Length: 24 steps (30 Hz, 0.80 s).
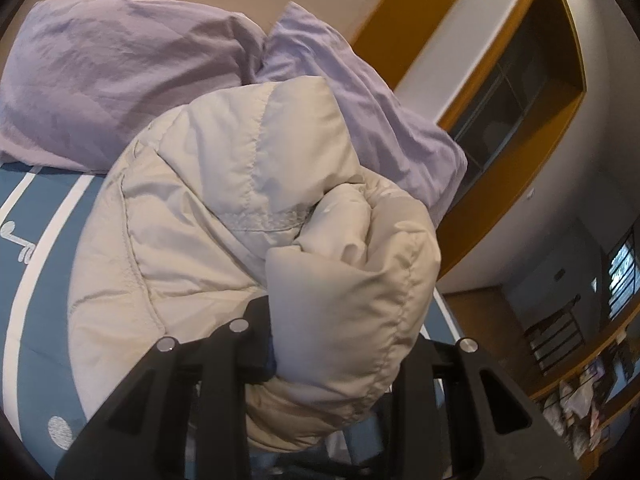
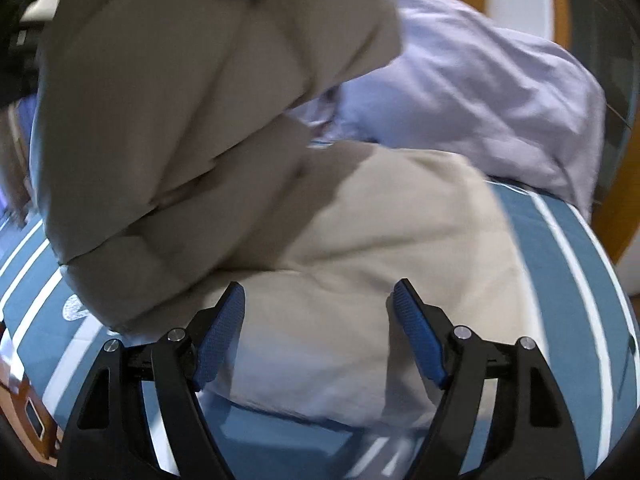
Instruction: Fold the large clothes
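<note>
One beige padded jacket (image 1: 224, 208) lies on the bed (image 1: 44, 280) beside two lilac pillows (image 1: 120, 80). The left hand-held gripper (image 1: 332, 340) clamps a jacket fold (fingertips buried); the right hand-held gripper (image 2: 319, 320) gapes empty.

The left wrist view looks forward and down along its jaws from very close to the beige jacket (image 1: 256, 216), which fills the middle of the frame. Beyond it, lilac pillows (image 1: 120, 80) fill the upper left and a wood-framed window (image 1: 516, 80) the upper right. The right wrist view, blurred, looks down over the bed (image 2: 568, 264) from just above. Both share the jacket, the pillows and the blue striped bedcover.
</note>
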Motion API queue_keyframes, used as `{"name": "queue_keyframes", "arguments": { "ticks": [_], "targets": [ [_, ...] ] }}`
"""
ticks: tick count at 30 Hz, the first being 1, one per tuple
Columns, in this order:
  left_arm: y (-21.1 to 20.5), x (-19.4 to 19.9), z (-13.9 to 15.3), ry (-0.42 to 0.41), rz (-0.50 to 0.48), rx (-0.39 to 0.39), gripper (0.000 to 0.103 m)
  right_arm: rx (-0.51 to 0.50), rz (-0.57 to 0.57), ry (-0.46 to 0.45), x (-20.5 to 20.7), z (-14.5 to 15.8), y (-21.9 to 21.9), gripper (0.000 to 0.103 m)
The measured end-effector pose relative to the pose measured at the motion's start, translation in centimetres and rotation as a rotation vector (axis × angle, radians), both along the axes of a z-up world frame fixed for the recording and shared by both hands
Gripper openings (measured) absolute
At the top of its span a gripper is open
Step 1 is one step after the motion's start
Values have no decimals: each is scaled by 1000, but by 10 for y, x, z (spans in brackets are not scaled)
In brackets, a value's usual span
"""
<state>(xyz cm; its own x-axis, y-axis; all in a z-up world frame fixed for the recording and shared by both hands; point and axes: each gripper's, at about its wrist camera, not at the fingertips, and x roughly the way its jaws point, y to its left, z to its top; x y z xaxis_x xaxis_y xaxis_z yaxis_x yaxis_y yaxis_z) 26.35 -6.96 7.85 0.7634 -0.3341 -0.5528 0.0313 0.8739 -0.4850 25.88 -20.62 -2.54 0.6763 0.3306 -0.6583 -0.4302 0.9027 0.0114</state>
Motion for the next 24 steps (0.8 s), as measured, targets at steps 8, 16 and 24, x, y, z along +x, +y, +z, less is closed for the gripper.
{"name": "queue_keyframes", "arguments": {
  "ticks": [8, 16, 24],
  "targets": [
    [-59, 9, -18, 35, -64, 113, 28, 64, -108, 36, -5, -2, -62, 78],
    [-101, 13, -39, 71, -93, 245, 30, 110, -131, 57, -13, -9, -77, 78],
    [-103, 5, -33, 74, -95, 283, 49, 156, -149, 78, -11, -11, -87, 78]
  ]
}}
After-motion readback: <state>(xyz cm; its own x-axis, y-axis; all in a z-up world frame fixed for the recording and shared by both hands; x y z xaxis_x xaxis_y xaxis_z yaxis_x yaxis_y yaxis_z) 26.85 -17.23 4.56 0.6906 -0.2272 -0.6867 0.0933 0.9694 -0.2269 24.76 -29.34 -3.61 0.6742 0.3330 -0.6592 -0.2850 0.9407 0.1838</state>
